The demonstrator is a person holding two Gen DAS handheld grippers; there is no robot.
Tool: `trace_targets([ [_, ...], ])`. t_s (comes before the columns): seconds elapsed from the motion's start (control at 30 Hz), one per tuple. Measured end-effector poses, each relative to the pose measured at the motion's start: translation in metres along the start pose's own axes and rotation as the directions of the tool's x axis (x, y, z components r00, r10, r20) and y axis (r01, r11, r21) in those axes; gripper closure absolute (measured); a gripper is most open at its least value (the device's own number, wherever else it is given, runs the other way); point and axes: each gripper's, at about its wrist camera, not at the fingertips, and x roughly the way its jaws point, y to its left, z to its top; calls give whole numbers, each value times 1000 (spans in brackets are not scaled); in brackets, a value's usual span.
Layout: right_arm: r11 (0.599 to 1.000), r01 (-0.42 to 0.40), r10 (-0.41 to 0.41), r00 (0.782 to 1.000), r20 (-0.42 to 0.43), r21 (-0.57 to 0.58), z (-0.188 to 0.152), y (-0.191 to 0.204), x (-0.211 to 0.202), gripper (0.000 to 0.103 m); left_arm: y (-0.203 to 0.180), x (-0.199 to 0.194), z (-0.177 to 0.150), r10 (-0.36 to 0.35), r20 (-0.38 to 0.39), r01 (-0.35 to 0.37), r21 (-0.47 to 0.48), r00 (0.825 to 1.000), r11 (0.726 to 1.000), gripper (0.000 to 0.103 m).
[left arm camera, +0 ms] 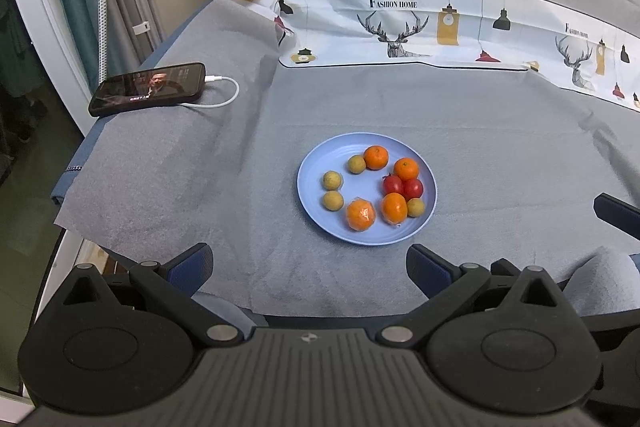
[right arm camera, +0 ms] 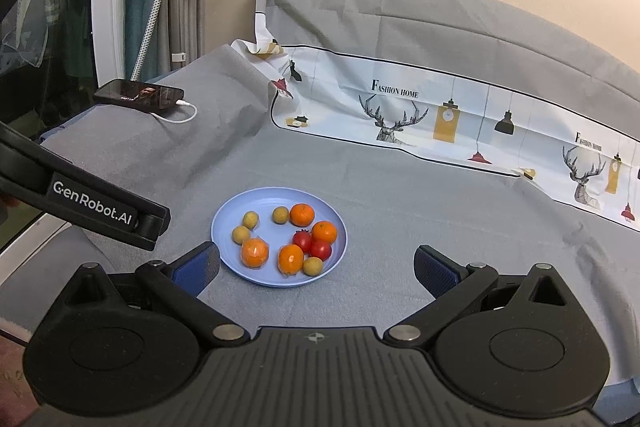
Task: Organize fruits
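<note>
A light blue plate [left arm camera: 316, 203] sits on the grey cloth and also shows in the right wrist view [right arm camera: 240, 199]. It holds several oranges [left arm camera: 376, 157] [right arm camera: 302, 215], two of them in clear wrap [left arm camera: 361, 215], two red tomatoes [left arm camera: 393, 185] [right arm camera: 302, 240] and several small yellow-green fruits [left arm camera: 333, 181] [right arm camera: 251, 219]. My left gripper [left arm camera: 310, 269] is open and empty, just short of the plate's near rim. My right gripper [right arm camera: 318, 269] is open and empty, with the plate between and just beyond its fingertips. The left gripper's body [right arm camera: 92, 205] reaches in from the left of the right wrist view.
A phone [left arm camera: 148, 89] [right arm camera: 140, 95] with a white cable lies at the far left of the cloth. A printed white cloth [left arm camera: 440, 23] [right arm camera: 440, 115] runs along the back. The table edge drops off at left, by a white frame [left arm camera: 32, 7] and curtains.
</note>
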Motion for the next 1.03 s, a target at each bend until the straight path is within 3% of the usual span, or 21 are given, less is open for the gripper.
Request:
trace_targets([
  [1.03, 1000, 1, -1, 1000, -1, -1, -2, 0, 2, 1, -2, 1, 3, 34, 18, -35, 16, 999, 999, 0],
])
